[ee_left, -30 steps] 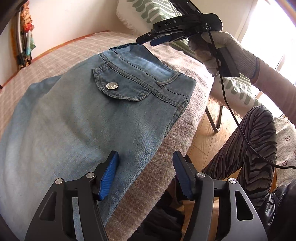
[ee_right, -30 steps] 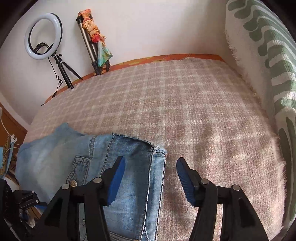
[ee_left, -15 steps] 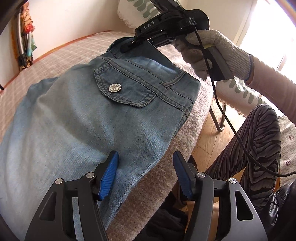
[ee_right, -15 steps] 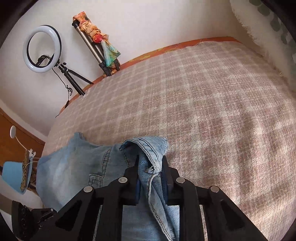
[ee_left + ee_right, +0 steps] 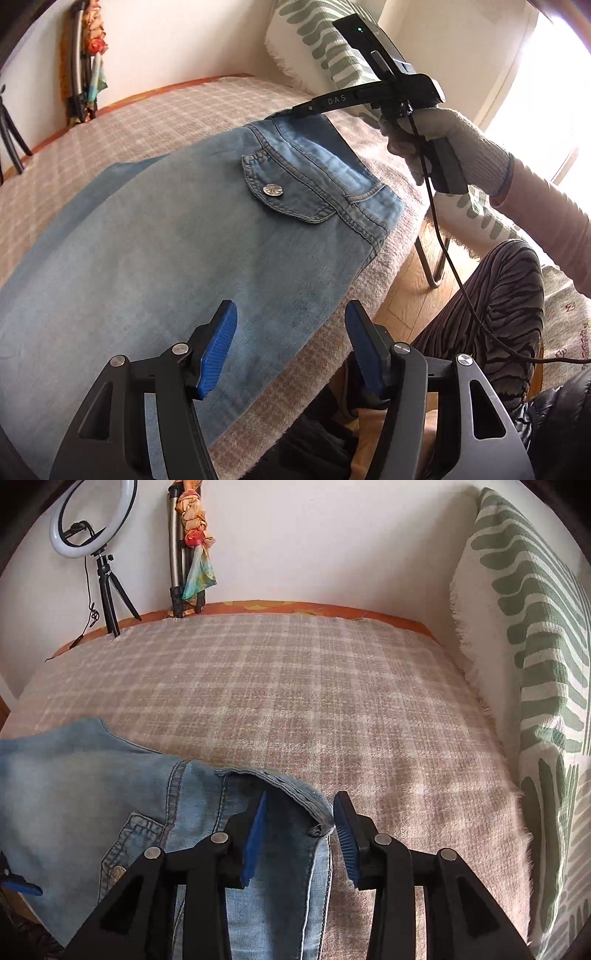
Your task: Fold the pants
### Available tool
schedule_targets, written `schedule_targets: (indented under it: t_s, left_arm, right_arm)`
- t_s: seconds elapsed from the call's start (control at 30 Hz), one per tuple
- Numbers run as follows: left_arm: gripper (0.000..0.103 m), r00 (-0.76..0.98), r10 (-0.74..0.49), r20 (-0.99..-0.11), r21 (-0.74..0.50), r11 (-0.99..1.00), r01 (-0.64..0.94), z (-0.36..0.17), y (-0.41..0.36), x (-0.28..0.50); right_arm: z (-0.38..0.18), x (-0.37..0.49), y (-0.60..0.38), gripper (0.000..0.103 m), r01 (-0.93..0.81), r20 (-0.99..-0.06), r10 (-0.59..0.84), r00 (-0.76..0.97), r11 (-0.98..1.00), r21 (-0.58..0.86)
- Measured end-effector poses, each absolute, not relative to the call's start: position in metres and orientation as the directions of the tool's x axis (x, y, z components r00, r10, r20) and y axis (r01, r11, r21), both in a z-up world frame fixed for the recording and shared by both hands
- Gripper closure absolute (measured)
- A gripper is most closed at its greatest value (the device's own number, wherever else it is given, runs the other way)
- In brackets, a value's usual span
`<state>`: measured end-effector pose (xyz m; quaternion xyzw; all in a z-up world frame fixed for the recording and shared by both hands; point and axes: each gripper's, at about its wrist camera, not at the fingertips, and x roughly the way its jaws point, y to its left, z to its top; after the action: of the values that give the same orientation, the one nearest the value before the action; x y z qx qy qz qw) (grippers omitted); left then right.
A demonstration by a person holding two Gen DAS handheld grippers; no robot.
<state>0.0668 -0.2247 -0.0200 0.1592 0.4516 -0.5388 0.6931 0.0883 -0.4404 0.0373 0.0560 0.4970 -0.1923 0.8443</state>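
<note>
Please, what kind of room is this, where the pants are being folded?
Most likely a bedroom at home, though no view shows the whole room. The jeans lie on a bed with a checked blanket, a leaf-patterned pillow stands at its end, and a ring light stands by the wall.

"DAS" on the right tongs [image 5: 295, 110]

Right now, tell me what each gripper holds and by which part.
Nothing is held. The right gripper is opening, with the jeans' waistband corner between its pads, unpinched. The left gripper hangs open above the denim.
</note>
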Motion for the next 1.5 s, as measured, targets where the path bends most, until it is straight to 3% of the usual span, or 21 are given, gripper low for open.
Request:
schedule_targets:
  t_s: [0.07, 0.2, 0.3, 0.37, 0.47, 0.67, 0.83, 1.0, 1.07, 1.13, 1.33, 1.43, 1.5]
  left_arm:
    - [0.043, 0.049, -0.625, -0.779, -0.278, 0.414, 0.867, -0.011, -0.205, 0.075]
    - [0.043, 0.139, -0.647, -0.749, -0.290, 0.510, 0.810, 0.005, -0.162, 0.095]
    - [0.043, 0.216, -0.618, -0.756, -0.260, 0.586, 0.768, 0.010, -0.127, 0.108]
    - [0.043, 0.268, -0.579, -0.770, -0.226, 0.640, 0.734, 0.011, -0.104, 0.114]
    - [0.041, 0.332, -0.532, -0.779, -0.215, 0.724, 0.656, 0.013, -0.057, 0.122]
    - [0.038, 0.411, -0.428, -0.805, -0.250, 0.873, 0.419, 0.005, 0.044, 0.133]
    - [0.038, 0.365, -0.381, -0.849, -0.323, 0.922, 0.212, -0.020, 0.106, 0.138]
    - [0.038, 0.350, -0.398, -0.848, -0.412, 0.910, 0.036, -0.042, 0.145, 0.139]
    - [0.038, 0.343, -0.396, -0.852, -0.426, 0.904, -0.014, -0.049, 0.154, 0.141]
    - [0.038, 0.347, -0.394, -0.851, -0.439, 0.897, -0.057, -0.051, 0.163, 0.142]
    - [0.038, 0.360, -0.414, -0.836, -0.487, 0.862, -0.139, -0.055, 0.180, 0.142]
    - [0.037, 0.349, -0.409, -0.843, -0.477, 0.868, -0.136, -0.059, 0.178, 0.139]
    - [0.037, 0.342, -0.385, -0.857, -0.449, 0.884, -0.129, -0.061, 0.176, 0.139]
  right_arm:
    - [0.056, 0.088, -0.431, 0.055, 0.363, -0.838, -0.283, 0.466, 0.925, -0.111]
    - [0.086, 0.090, -0.396, 0.051, 0.272, -0.807, -0.221, 0.547, 0.959, -0.078]
    - [0.095, 0.100, -0.361, 0.050, 0.172, -0.804, -0.116, 0.583, 0.985, -0.017]
    - [0.097, 0.108, -0.335, 0.041, 0.095, -0.805, -0.033, 0.593, 0.995, 0.029]
    - [0.097, 0.121, -0.293, 0.035, -0.037, -0.793, 0.099, 0.601, 0.995, 0.096]
    - [0.078, 0.137, -0.192, 0.033, -0.342, -0.770, 0.337, 0.542, 0.925, 0.165]
    - [0.048, 0.148, -0.120, 0.033, -0.493, -0.774, 0.481, 0.412, 0.832, 0.254]
    - [0.014, 0.140, -0.060, 0.037, -0.627, -0.840, 0.448, 0.306, 0.759, 0.176]
    - [0.003, 0.143, -0.045, 0.047, -0.648, -0.854, 0.446, 0.269, 0.739, 0.183]
    - [-0.005, 0.147, -0.034, 0.050, -0.661, -0.861, 0.443, 0.250, 0.727, 0.183]
    - [-0.022, 0.152, -0.008, 0.050, -0.706, -0.882, 0.415, 0.223, 0.693, 0.148]
    - [-0.029, 0.149, 0.002, 0.054, -0.726, -0.892, 0.382, 0.243, 0.682, 0.094]
    - [-0.029, 0.153, 0.003, 0.067, -0.722, -0.888, 0.392, 0.239, 0.684, 0.108]
